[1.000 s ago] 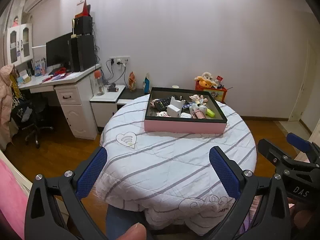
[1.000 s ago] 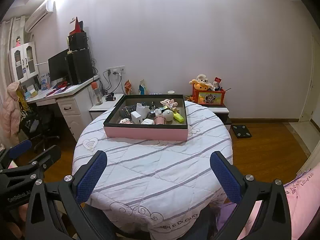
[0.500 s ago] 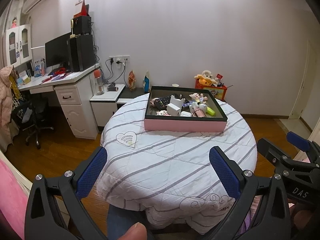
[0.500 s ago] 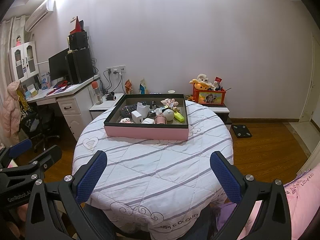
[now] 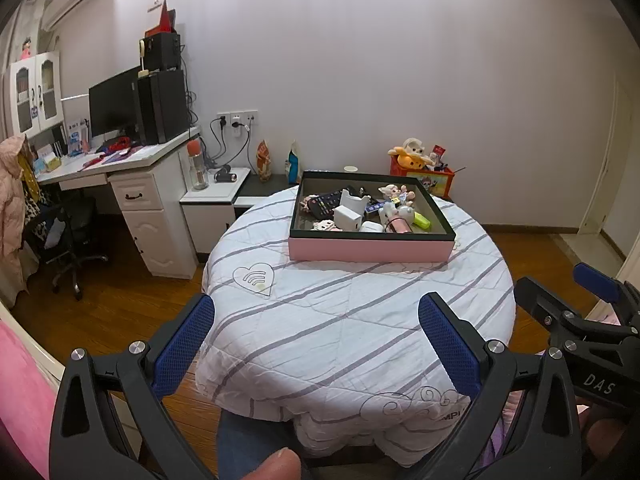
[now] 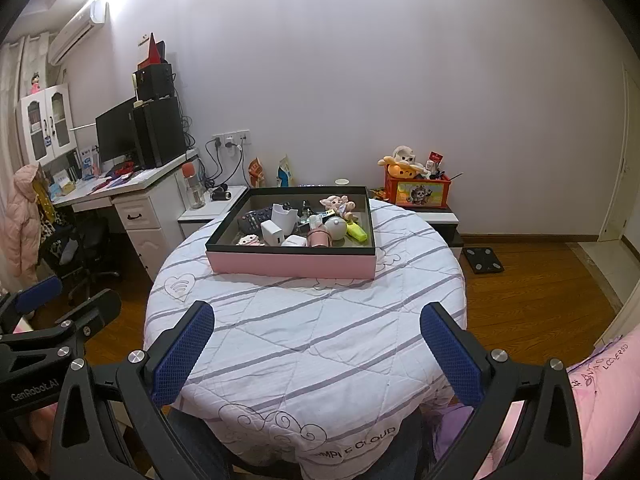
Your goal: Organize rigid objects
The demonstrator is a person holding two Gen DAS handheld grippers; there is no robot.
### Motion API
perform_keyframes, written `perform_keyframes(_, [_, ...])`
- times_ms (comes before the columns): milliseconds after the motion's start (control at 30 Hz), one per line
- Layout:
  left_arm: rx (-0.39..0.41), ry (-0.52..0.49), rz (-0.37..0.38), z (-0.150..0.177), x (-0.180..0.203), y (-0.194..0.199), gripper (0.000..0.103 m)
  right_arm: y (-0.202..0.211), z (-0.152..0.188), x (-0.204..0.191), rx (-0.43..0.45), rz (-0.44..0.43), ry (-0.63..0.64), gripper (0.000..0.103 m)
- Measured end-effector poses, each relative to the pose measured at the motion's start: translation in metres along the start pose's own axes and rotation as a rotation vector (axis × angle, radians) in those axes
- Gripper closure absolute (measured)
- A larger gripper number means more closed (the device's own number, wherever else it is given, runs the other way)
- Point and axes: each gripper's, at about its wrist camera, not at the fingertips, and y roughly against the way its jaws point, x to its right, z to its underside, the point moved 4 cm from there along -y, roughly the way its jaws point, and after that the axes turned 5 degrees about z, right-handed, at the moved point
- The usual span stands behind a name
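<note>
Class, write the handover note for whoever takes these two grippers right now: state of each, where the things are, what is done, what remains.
Left gripper: open, empty, above the table's near edge.
Right gripper: open, empty, likewise.
Pink-sided tray sits at the far side of the round quilted table, holding a jumble: remote, white charger, yellow highlighter, toy figures.
Done: nothing visibly sorted.
Left: all the organizing.

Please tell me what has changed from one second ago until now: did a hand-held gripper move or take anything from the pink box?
Almost nothing changed. The views shift only slightly, so both hand-held grippers barely moved. Nothing was taken or released: the left hand-held gripper and right hand-held gripper remain open and empty over the near side of the round table. The pink box and the items in it lie as before.
</note>
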Motion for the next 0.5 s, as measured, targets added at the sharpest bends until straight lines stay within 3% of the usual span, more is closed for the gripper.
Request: perform_keyframes(500, [-0.025,0.000,0.001,0.0003,-0.0059,-0.0029,0.000,-0.0011,-0.0004,0.0011,0.001,0.000,-0.001,0.000])
